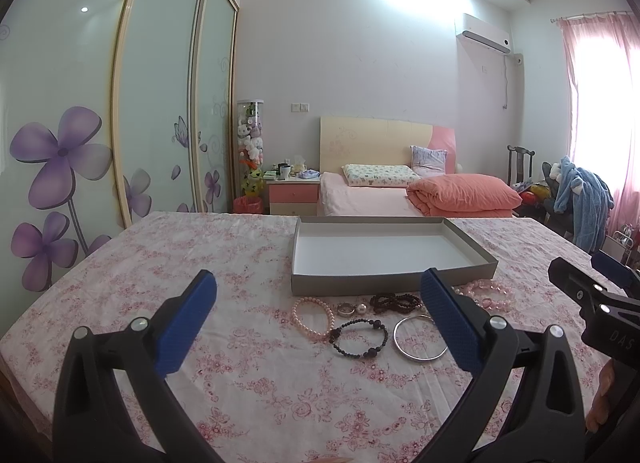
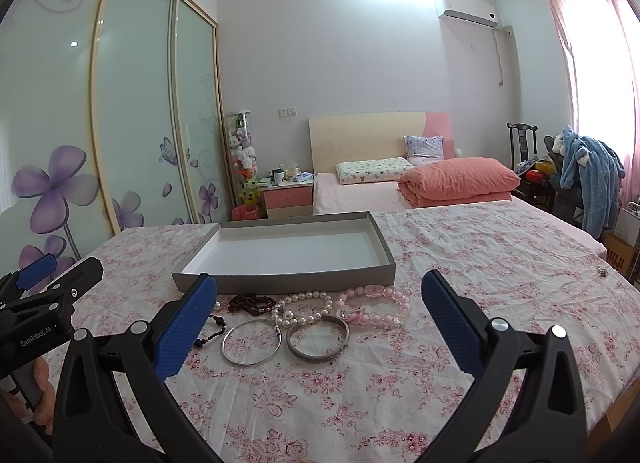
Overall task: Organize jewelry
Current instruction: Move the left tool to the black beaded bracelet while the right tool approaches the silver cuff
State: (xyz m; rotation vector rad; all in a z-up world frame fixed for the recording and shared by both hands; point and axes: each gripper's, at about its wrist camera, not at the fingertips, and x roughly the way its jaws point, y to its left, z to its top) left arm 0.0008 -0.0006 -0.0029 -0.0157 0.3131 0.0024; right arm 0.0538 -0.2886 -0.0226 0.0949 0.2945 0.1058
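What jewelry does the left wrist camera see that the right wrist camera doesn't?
Only the left wrist view shows the whole pink pearl bracelet and the whole black bead bracelet. Only the right wrist view shows the wide silver cuff and the white pearl strand. Both show the empty grey tray, the thin silver bangle, the dark red beads and the chunky pink bracelet.

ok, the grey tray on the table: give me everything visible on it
The grey tray is a shallow rectangular box, cardboard by the look, grey outside and white inside. It sits flat on the floral tablecloth, open side up, with nothing inside. The jewelry lies just in front of its near wall; whether any piece touches it is unclear. Neither gripper contacts it.
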